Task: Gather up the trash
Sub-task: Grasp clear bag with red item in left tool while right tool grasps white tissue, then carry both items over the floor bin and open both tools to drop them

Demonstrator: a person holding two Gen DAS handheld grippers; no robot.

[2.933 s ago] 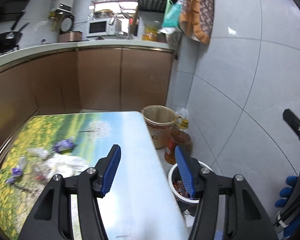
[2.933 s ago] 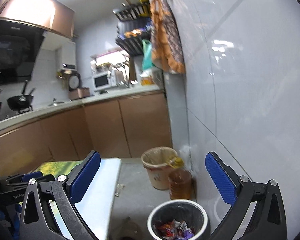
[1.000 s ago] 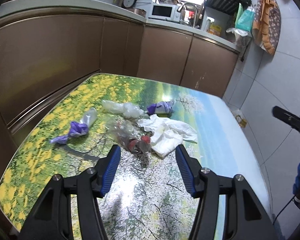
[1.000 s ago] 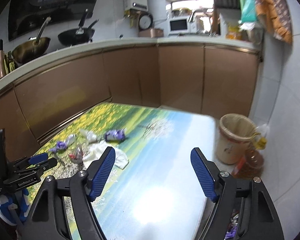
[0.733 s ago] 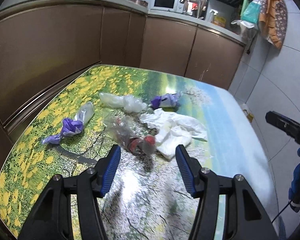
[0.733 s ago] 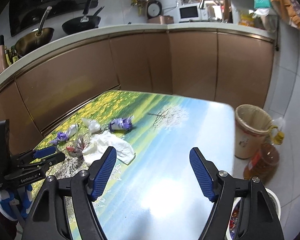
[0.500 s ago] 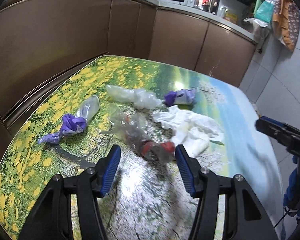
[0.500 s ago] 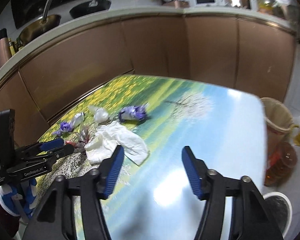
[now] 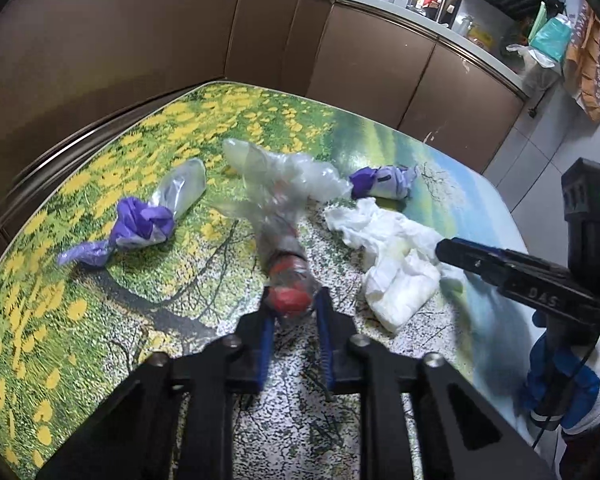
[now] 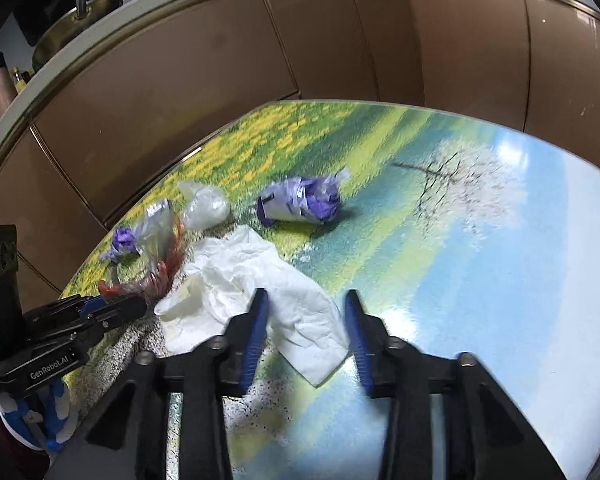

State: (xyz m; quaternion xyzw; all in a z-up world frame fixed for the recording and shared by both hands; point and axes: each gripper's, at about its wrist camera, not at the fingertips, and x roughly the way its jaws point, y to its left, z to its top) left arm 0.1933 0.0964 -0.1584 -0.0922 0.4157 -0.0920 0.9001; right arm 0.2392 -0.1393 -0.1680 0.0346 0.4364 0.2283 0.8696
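Moved since the earlier frames: both hands have left the bins by the wall and come down over the litter on the surface; both sets of fingers have just been closing

Left wrist view:
- left gripper [image 9: 293, 312]: fingers closed on the red end of the clear plastic wrapper [image 9: 278, 216], which sits between the pads; we read this as a grip
- wrapper's long axis runs straight away from the fingers, toward the cabinets, so the far end trails and would drag on a lift
- white tissue [image 9: 396, 252]: one, crumpled, just right of the left fingers; the right gripper [image 9: 444, 246] reaches in from the right, its tip at the tissue's edge
- purple-tipped wrappers: two, one [image 9: 136, 220] to the left, one [image 9: 384, 182] beyond the tissue
- clear bag [image 9: 320, 176]: one, behind the held wrapper
- surface [image 9: 80, 320]: printed with yellow flowers

Right wrist view:
- right gripper [image 10: 305, 320]: fingers half closed, standing either side of the tissue's near corner [image 10: 300, 320]; the pads are not yet pressing on it, so we count it as not gripped
- tissue's long axis runs from the fingers up and to the left; the right hand is the nearer one to it
- left gripper [image 10: 112, 306] at the left, on the red-ended wrapper [image 10: 160, 256]
- purple wrappers: two again, [image 10: 300, 200] and [image 10: 124, 242]
- Count of loose pieces: five; no bin shows in either view
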